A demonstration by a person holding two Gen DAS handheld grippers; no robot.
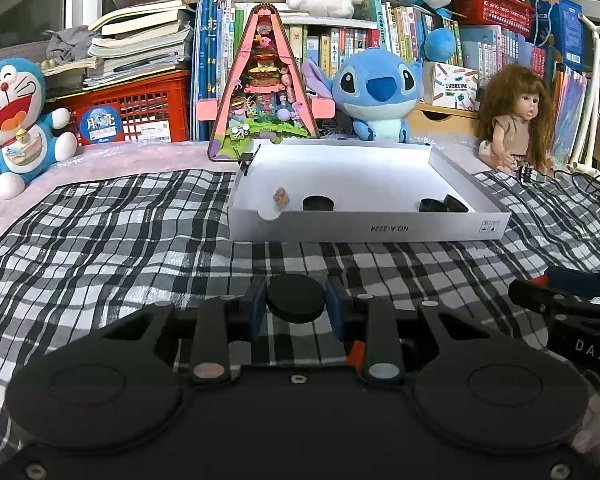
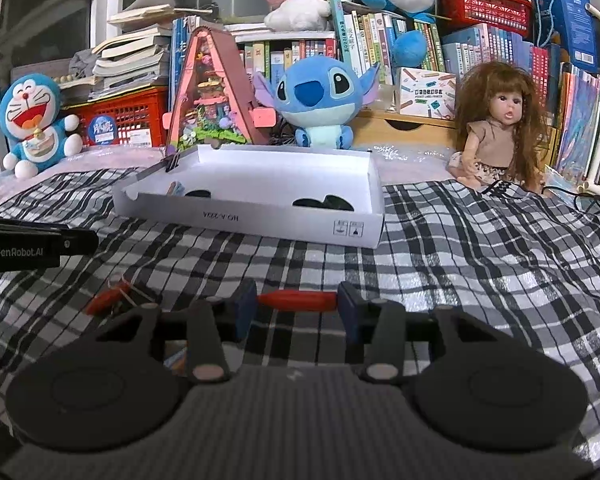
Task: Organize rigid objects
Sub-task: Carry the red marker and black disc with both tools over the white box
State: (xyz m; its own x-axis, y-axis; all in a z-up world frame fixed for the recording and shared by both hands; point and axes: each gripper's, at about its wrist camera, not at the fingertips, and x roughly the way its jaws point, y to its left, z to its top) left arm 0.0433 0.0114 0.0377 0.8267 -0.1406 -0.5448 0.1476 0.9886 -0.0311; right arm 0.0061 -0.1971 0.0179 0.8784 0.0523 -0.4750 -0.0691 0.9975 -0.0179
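In the left wrist view the left gripper has its blue pads closed on the rim of a flat black round disc, held just above the black-and-white checked cloth in front of the near wall of the shallow white cardboard box. The disc looks stiff, light and smooth, so the edge-on pinch across its width seems the sound hold, though it could pivot if bumped. This view alone looks down into the box, where more black discs and a small printed piece lie by that wall. The right wrist view shows the right gripper half open but gripping a slim red spindle-shaped piece end to end, clear of the cloth; rigid and tapered, it might slip out lengthways. Only here can a second red piece be seen lying on the cloth toward the left, below the other gripper's body.
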